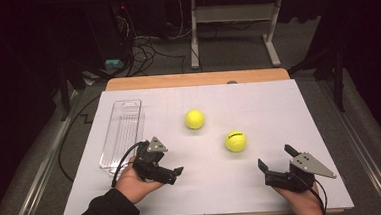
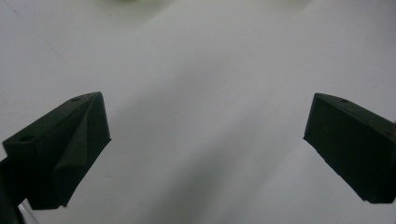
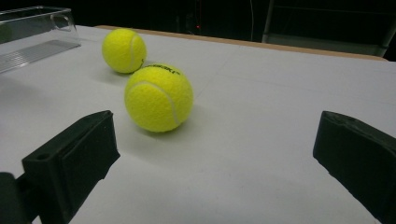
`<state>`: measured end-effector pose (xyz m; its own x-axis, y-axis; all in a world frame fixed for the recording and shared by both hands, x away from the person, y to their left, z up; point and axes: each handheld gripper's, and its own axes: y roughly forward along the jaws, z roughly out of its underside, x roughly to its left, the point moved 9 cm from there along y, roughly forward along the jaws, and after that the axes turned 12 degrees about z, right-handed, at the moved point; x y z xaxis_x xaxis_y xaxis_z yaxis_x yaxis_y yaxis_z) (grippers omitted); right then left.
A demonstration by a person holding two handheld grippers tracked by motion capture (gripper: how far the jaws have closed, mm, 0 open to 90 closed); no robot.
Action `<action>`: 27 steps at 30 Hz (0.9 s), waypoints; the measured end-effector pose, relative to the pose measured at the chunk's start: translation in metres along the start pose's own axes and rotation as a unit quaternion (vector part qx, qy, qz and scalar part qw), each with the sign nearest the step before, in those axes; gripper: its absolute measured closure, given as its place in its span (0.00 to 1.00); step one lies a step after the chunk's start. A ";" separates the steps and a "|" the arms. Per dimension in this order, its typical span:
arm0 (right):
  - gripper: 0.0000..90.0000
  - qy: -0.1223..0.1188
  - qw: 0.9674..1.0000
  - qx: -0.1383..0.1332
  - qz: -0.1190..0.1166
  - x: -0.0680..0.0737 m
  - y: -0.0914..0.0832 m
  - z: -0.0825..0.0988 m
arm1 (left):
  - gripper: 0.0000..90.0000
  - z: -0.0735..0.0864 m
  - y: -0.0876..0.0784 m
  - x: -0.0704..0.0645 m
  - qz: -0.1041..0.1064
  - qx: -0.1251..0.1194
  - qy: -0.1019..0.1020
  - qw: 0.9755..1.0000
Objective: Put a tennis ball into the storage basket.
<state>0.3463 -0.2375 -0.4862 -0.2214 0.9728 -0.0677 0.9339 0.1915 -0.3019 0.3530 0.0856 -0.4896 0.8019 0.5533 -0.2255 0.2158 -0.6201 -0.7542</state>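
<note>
Worktop (image 1: 278, 102) under a white sheet: two tennis balls, one clear tray, two hand-held grippers.

Item 1, far tennis ball (image 1: 194, 119): yellow, near the middle of the worktop, toward the far edge. Item 2, near tennis ball (image 1: 235, 141): yellow, dark lettering on top, right of and nearer than the first, the two apart. Item 3, clear tray (image 1: 122, 133): long, empty, lying along the left edge. Item 4, left hand-held gripper (image 1: 176, 173): near the front edge, just beside the tray's near end, jaws wide apart over bare sheet, holding nothing. Item 5, right hand-held gripper (image 1: 276, 158): near the front right corner, jaws wide apart and empty, pointed toward the near ball, which lies ahead of its jaws, not between them.
</note>
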 end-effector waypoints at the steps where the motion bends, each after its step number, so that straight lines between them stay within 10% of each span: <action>1: 0.00 0.000 1.000 0.000 0.000 0.000 0.000 0.000 | 0.01 0.001 0.001 0.000 0.001 0.008 -0.003 1.000; 13: 0.00 -0.001 1.000 0.000 -0.002 0.000 0.000 0.001 | 0.01 0.008 0.009 0.001 -0.002 0.100 -0.010 0.995; 27: 0.00 -0.004 1.000 0.005 -0.003 0.001 0.001 0.002 | 0.01 0.015 0.018 -0.002 0.005 0.198 -0.021 0.980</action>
<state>0.3460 -0.2366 -0.4886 -0.2284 0.9708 -0.0731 0.9298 0.1953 -0.3119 0.3467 0.0815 -0.5114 0.7772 0.5762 -0.2527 -0.0313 -0.3658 -0.9302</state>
